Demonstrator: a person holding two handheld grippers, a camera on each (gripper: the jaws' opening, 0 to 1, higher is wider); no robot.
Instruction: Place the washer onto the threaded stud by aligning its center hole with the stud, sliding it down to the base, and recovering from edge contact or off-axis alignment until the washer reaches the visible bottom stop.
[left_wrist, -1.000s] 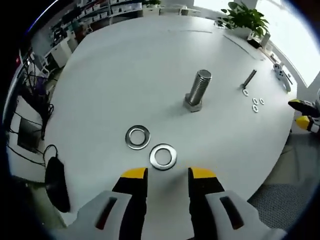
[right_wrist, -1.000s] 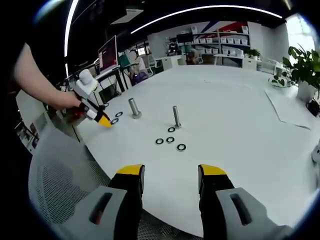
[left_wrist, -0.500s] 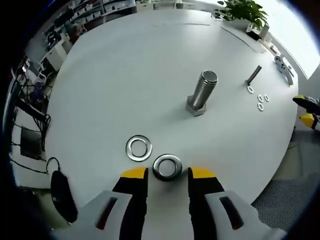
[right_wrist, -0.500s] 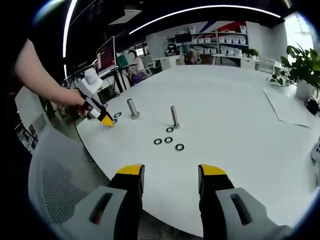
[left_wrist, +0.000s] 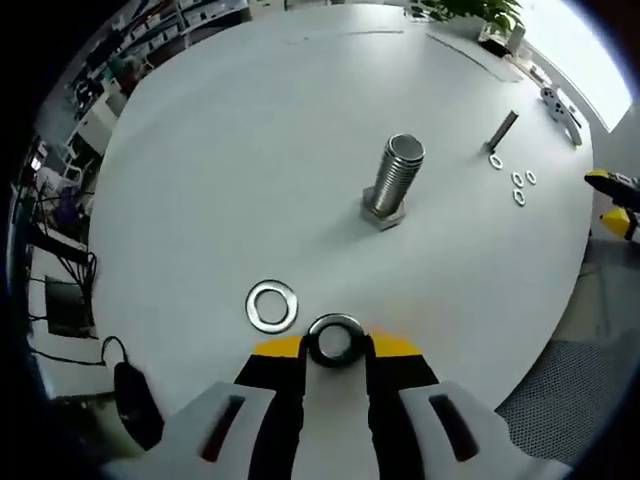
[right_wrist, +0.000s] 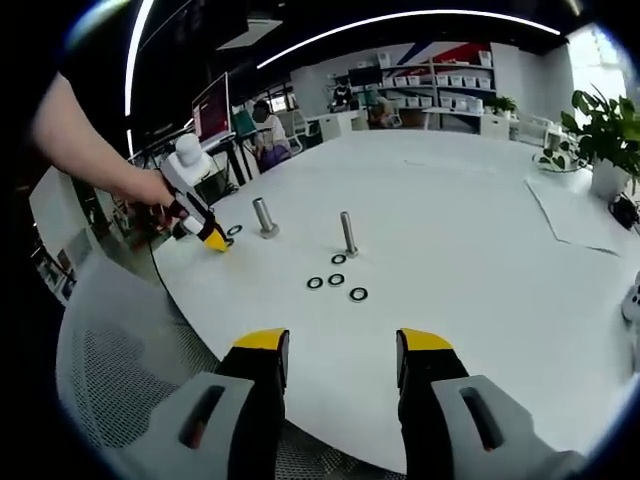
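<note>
In the left gripper view, my left gripper (left_wrist: 336, 346) has its yellow-tipped jaws closed in on a large steel washer (left_wrist: 335, 338) that lies flat on the white table (left_wrist: 230, 150). A second large washer (left_wrist: 272, 306) lies just to its left. The thick threaded stud (left_wrist: 393, 180) stands upright on its hex base farther ahead. In the right gripper view, my right gripper (right_wrist: 343, 345) is open with nothing between its jaws, near the table's edge. There the left gripper (right_wrist: 205, 232), held by a hand, is low beside the thick stud (right_wrist: 264, 216).
A thin stud (right_wrist: 348, 233) stands mid-table with several small washers (right_wrist: 336, 279) around it. Potted plants (right_wrist: 600, 125) and a sheet of paper (right_wrist: 580, 215) are at the far right. A mesh chair (right_wrist: 110, 340) sits below the table edge. A black cable (left_wrist: 100, 350) hangs off the left side.
The left gripper moved forward and down over the nearer washer, and its jaws closed in on it. The right gripper stayed still and open.
</note>
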